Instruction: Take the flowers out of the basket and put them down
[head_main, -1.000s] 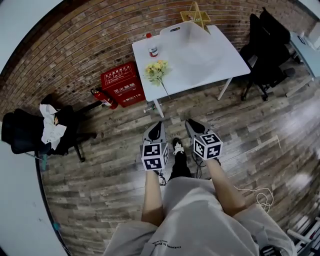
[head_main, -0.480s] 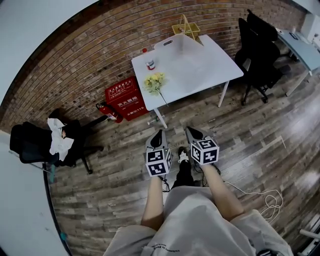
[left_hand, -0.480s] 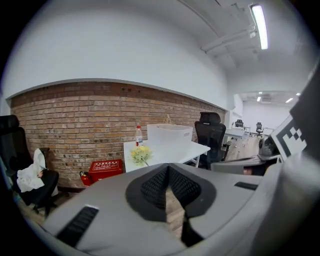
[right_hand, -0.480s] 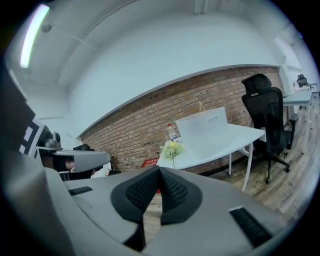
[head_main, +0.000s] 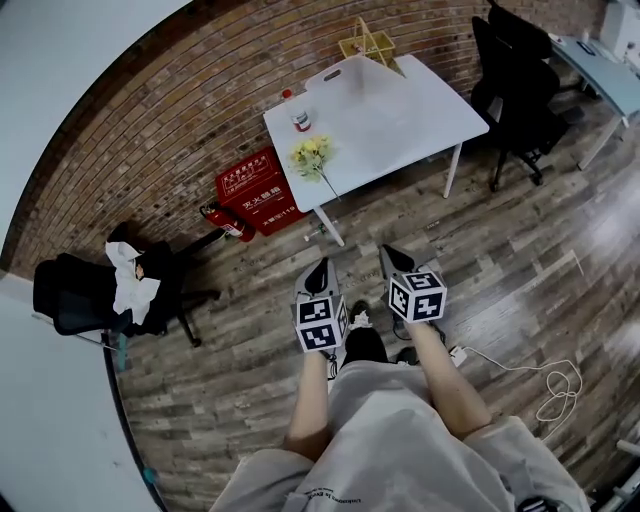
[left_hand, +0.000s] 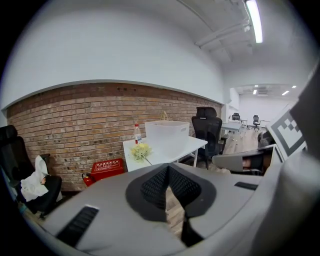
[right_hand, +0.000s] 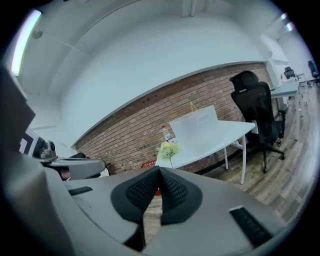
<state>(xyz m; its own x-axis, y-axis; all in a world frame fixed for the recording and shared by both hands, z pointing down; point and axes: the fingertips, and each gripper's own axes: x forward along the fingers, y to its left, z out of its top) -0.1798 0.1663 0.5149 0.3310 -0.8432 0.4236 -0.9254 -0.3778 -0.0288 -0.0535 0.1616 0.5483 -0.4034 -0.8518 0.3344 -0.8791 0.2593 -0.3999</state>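
Grippers, left (head_main: 321, 266) and right (head_main: 389, 253), both closed and empty, hang over the floor, well apart from the table (head_main: 432, 112). Flowers (head_main: 311, 152) stay lying there beside the basket (head_main: 362, 86), unmoved, so the task looks done.

Bench (head_main: 430, 115), head view: contents of white basket (head_main: 360, 82) at its back edge unreadable through frosted walls. Yellow wire frame (head_main: 367, 44) behind bench, lower part hidden by basket. Label of bottle (head_main: 300, 121) at bench's left corner too small to read. Flowers (head_main: 312, 152) near bottle, blooms too small to count. Black chair (head_main: 505, 70) right of bench cut by frame edge. Left gripper view: most of bench's legs hidden behind left gripper (left_hand: 167, 170).
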